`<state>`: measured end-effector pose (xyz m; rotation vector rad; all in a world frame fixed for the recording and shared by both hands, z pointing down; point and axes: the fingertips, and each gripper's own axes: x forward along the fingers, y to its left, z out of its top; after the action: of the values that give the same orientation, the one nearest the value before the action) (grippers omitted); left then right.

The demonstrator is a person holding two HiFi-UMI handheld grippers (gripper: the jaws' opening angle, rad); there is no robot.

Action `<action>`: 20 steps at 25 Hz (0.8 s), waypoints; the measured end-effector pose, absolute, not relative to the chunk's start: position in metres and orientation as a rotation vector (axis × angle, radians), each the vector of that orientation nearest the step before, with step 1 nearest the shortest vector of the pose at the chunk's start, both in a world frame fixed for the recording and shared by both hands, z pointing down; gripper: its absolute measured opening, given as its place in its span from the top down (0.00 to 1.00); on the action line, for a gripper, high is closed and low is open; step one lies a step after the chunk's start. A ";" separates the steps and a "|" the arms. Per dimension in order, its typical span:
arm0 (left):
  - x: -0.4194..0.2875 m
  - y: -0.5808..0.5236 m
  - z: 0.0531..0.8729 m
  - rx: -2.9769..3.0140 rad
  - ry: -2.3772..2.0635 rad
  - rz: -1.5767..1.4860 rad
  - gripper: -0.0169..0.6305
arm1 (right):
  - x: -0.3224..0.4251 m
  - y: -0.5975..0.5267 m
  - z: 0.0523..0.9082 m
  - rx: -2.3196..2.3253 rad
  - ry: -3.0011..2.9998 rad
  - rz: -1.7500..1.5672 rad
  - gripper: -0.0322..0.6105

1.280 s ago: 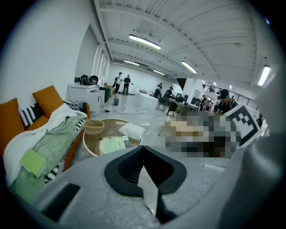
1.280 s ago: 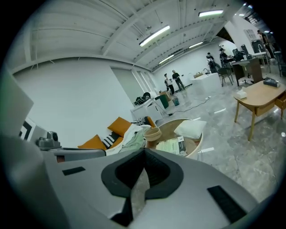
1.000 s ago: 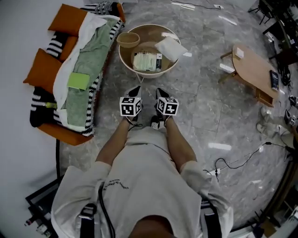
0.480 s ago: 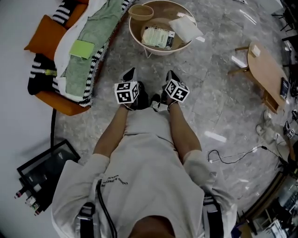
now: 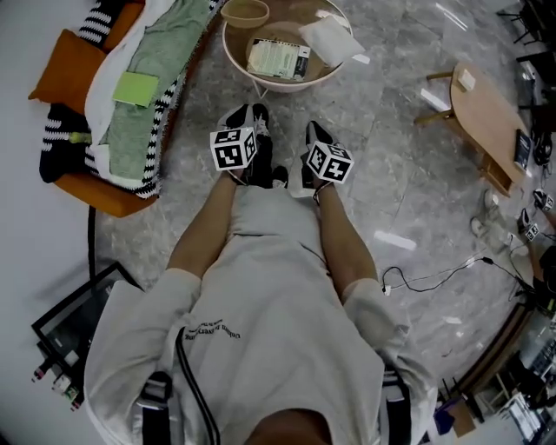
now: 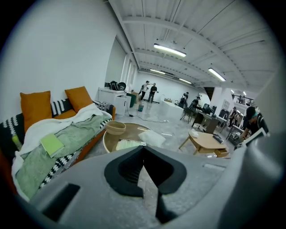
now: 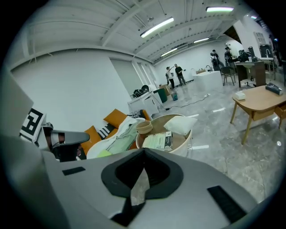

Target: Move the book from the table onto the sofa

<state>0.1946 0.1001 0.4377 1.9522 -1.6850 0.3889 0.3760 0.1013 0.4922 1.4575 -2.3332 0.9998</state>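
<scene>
The book (image 5: 278, 58), pale green with a dark edge, lies flat on the round rimmed table (image 5: 261, 84) beside a white cushion (image 5: 330, 36) and a wooden bowl (image 5: 246, 12). The orange sofa (image 5: 78, 182), draped with a green blanket, stands left of the table. My left gripper (image 5: 250, 117) and right gripper (image 5: 314, 135) hover side by side over the floor, short of the table, both shut and empty. In the left gripper view, the shut left gripper (image 6: 144, 150) points at the book (image 6: 129, 144). The right gripper view has the right gripper (image 7: 144, 153) under the book (image 7: 157, 140).
A small lime-green pad (image 5: 136, 89) lies on the sofa blanket. A low wooden side table (image 5: 482, 122) stands to the right, and a cable (image 5: 426, 278) trails on the marble floor. A black case (image 5: 69, 322) sits at the lower left. People stand far off in the hall.
The table and sofa have slid toward the top of the head view. Both grippers stayed shut and close together, drifting a little along the floor before the table.
</scene>
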 end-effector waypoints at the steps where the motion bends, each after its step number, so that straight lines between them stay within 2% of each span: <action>1: 0.200 0.096 0.436 1.959 -1.677 0.387 0.96 | 0.383 0.101 0.490 1.480 -2.338 1.013 0.94; 5: 0.222 0.084 0.437 1.974 -1.626 0.388 0.96 | 0.396 0.102 0.481 1.505 -2.424 1.166 0.94; 10: 0.240 0.070 0.446 2.020 -1.560 0.439 0.96 | 0.412 0.092 0.490 1.555 -2.380 1.199 0.94; 20: 0.223 0.017 0.450 1.991 -1.570 0.410 0.96 | 0.411 0.049 0.514 1.531 -2.259 1.199 0.94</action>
<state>0.2226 0.0168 0.4504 1.9913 -1.5697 0.4103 0.4110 0.0488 0.5142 1.5308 -2.2592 1.1985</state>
